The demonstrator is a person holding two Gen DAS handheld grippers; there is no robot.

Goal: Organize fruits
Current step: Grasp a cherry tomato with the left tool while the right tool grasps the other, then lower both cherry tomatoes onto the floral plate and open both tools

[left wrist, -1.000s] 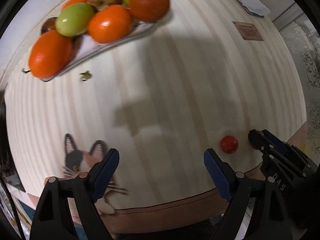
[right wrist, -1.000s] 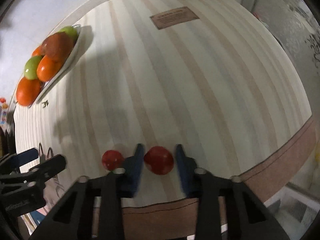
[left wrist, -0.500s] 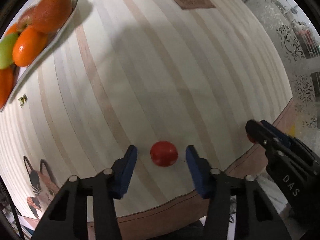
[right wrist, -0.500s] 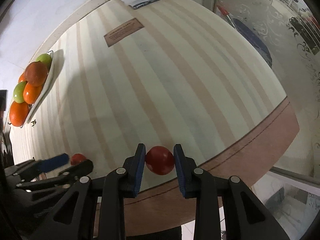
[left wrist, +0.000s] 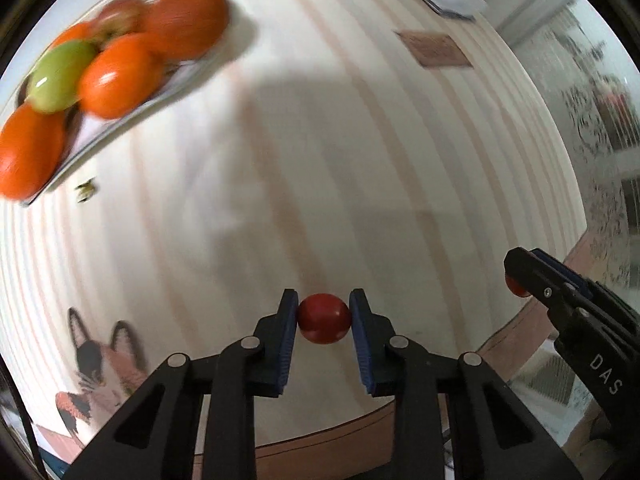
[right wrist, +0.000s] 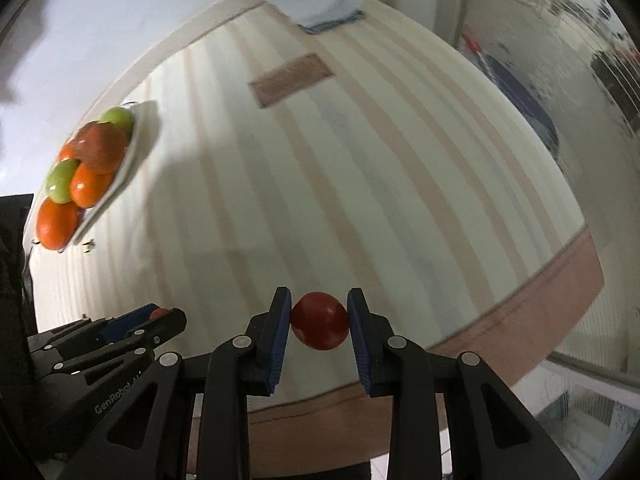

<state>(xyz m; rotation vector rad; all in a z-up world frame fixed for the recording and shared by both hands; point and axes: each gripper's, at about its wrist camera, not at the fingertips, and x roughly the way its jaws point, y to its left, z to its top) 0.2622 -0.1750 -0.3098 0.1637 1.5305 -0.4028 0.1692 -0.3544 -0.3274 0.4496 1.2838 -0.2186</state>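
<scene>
My left gripper [left wrist: 323, 318] is shut on a small red fruit [left wrist: 324, 319] above the striped table. My right gripper [right wrist: 319, 320] is shut on another small red fruit [right wrist: 319, 321], held above the table near its front edge. The right gripper also shows at the right of the left wrist view [left wrist: 520, 276], and the left gripper at the lower left of the right wrist view [right wrist: 156, 316]. A white plate [left wrist: 120, 126] piled with oranges [left wrist: 120, 76] and green apples [left wrist: 60, 76] sits at the far left; the plate also shows in the right wrist view [right wrist: 132, 156].
A brown rectangular tag [left wrist: 434, 49] lies on the table's far side, and a folded white cloth [right wrist: 316, 2] at the back. A cat picture [left wrist: 100, 364] is printed near the front left. A small dark scrap [left wrist: 85, 192] lies beside the plate.
My left gripper has closed on the small red fruit and lifted toward the plate side. My right gripper stays shut on its fruit and has lifted a little.
</scene>
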